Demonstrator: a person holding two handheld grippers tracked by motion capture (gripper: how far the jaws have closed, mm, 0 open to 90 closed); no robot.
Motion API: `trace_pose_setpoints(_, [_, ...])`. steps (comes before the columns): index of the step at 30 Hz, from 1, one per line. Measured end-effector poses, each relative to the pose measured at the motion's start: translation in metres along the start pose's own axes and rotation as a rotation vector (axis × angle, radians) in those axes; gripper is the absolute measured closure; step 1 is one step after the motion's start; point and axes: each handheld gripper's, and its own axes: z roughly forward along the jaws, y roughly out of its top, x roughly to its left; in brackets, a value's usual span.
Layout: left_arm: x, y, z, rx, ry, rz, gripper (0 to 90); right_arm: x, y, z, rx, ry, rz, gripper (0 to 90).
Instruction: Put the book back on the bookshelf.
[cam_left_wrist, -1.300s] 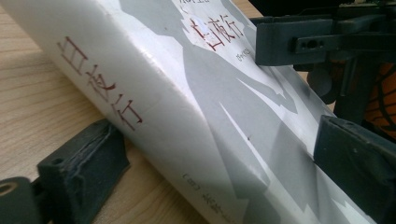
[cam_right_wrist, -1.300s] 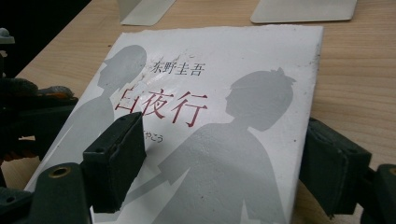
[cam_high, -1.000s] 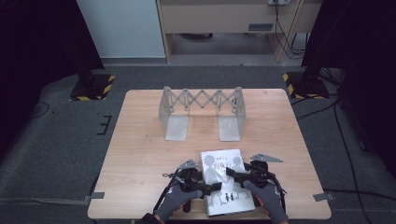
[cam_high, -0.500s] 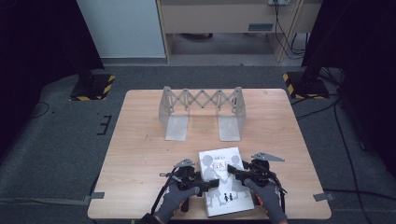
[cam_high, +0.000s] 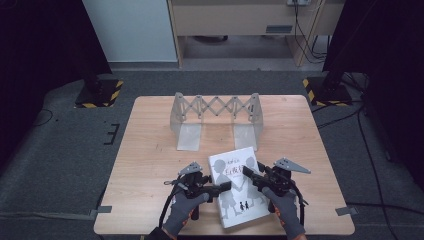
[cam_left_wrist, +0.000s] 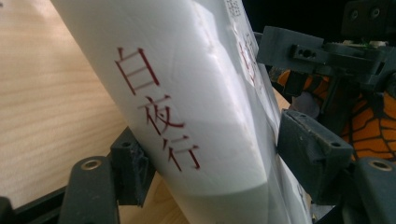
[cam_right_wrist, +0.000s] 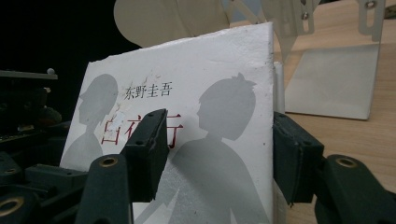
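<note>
On table (cam_high: 150, 150), both hand-held grippers clamp book (cam_high: 235, 200).

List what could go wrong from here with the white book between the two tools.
1. The left tool has just been closing on the book at its thick spine; a grip this near one edge might let it twist.
2. The right tool straddles the opposite edge, so uneven lifting could bend the cover.
3. The expandable bookend rack stands just ahead; a swung book might hit it.

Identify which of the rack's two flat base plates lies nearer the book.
The right base plate of the rack: the book has its far corner just before it; the left base plate lies farther off.
</note>
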Motion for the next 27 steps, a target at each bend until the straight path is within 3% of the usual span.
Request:
trace_pose_setpoints(5, [-0.006,0.008,0.008,-0.023,-0.011,0.016,31.6,0.002,0.003,-0.003,-0.032,0.037,0.008,45.2])
trace_pose_setpoints(7, [-0.004,0.01,0.006,-0.05,-0.05,-0.004,35.3,0.005,0.004,-0.004,-0.03,0.05,0.005,45.2])
trace_pose_setpoints(9, [-0.004,0.012,0.004,-0.049,-0.061,-0.003,39.7,0.003,0.006,-0.006,-0.041,0.068,0.021,46.2])
trace_pose_setpoints(14, [-0.008,0.018,-0.002,-0.049,-0.07,0.02,44.3,0.002,0.009,-0.01,-0.074,0.063,-0.012,47.5])
trace_pose_setpoints(17, [-0.011,0.022,-0.008,-0.054,-0.068,0.045,46.2,-0.004,0.012,-0.018,-0.122,0.042,0.002,45.4])
trace_pose_setpoints(20, [-0.013,0.028,-0.014,-0.063,-0.068,0.054,48.3,-0.015,0.014,-0.027,-0.141,-0.023,0.014,41.9])
trace_pose_setpoints(21, [-0.013,0.028,-0.014,-0.063,-0.068,0.054,49.3,-0.02,0.014,-0.028,-0.132,-0.073,0.004,40.1])
trace_pose_setpoints(24, [-0.016,0.035,-0.02,-0.075,-0.046,0.085,50.8,-0.033,0.01,-0.028,-0.07,-0.199,-0.037,36.2])
trace_pose_setpoints(27, [-0.02,0.042,-0.021,-0.085,-0.011,0.12,51.3,-0.045,0.002,-0.024,0.009,-0.274,-0.064,32.1])
